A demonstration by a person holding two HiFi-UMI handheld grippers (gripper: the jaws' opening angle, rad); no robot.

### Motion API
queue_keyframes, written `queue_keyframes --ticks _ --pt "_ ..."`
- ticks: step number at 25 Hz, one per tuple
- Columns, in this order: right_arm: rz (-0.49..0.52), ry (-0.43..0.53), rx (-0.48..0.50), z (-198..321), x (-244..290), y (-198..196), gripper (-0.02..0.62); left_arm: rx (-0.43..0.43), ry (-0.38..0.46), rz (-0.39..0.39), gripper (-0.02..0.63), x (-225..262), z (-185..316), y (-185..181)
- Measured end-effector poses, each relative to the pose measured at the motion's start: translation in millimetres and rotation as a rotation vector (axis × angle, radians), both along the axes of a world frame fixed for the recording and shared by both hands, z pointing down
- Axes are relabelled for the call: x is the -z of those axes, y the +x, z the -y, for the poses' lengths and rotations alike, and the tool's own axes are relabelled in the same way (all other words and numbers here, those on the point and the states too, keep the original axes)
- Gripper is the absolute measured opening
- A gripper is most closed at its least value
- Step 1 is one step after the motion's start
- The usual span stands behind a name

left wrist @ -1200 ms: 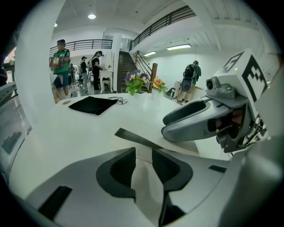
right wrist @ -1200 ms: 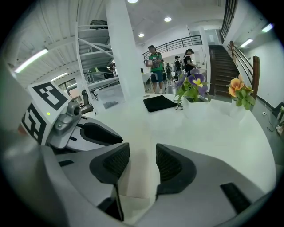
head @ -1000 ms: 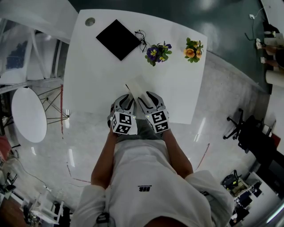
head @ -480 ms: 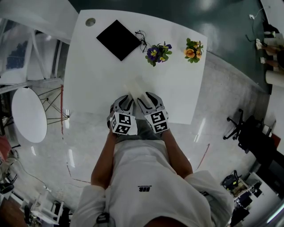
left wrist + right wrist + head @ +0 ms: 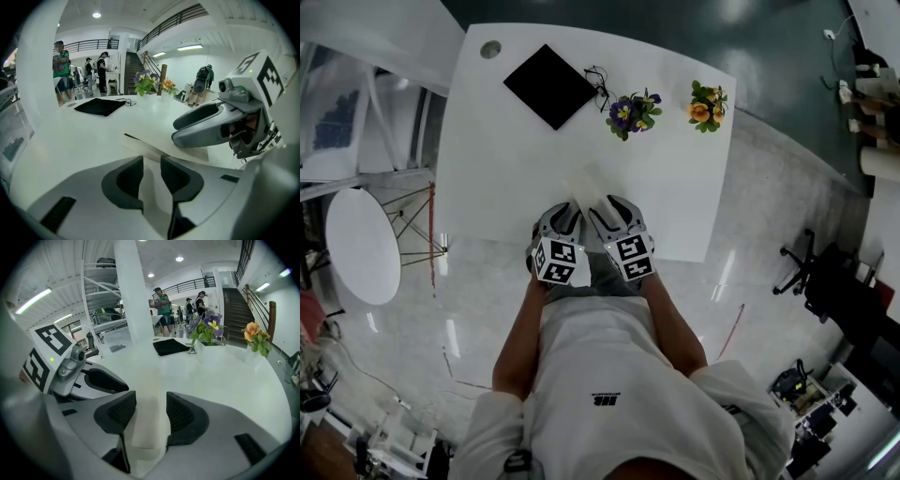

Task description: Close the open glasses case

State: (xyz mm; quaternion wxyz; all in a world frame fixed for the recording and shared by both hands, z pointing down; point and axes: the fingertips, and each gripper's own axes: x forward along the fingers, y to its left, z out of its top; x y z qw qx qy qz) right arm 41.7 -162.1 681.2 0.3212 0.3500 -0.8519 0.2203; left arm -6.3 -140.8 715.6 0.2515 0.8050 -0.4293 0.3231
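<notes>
The white glasses case (image 5: 584, 187) lies near the front edge of the white table (image 5: 675, 187) and is hard to tell from it. It looks folded flat. My left gripper (image 5: 569, 212) holds its left end, and in the left gripper view the left gripper (image 5: 151, 169) has its jaws shut on a white flap of the case (image 5: 157, 146). My right gripper (image 5: 602, 205) holds the right end. In the right gripper view the right gripper (image 5: 151, 414) is shut on the case (image 5: 150, 383), which fills the gap between the pads. The two grippers sit side by side, almost touching.
A black cloth (image 5: 549, 84) lies at the far left of the table, with dark-framed glasses (image 5: 598, 81) beside it. Purple flowers (image 5: 633, 111) and orange flowers (image 5: 708, 103) stand at the back. A small round table (image 5: 361, 246) is to the left, an office chair (image 5: 811, 278) to the right.
One second ago a dark raised edge showed at the case's far end; it no longer shows, and the case looks flat. Both grippers have hardly moved.
</notes>
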Motion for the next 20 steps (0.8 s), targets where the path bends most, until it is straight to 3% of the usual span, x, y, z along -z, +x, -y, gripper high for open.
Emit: queue_keyframes --ticks 12,20 --pt "-0.012 0.021 -0.047 -2.6 3.6 -2.3 0.215 0.006 0.02 -0.012 0.129 12.9 -1.5 -11.5" --pt "-0.025 0.097 -0.102 -11.8 22.2 5.6 0.216 -0.035 0.077 -0.014 0.129 35.8 -9.1 -18.6"
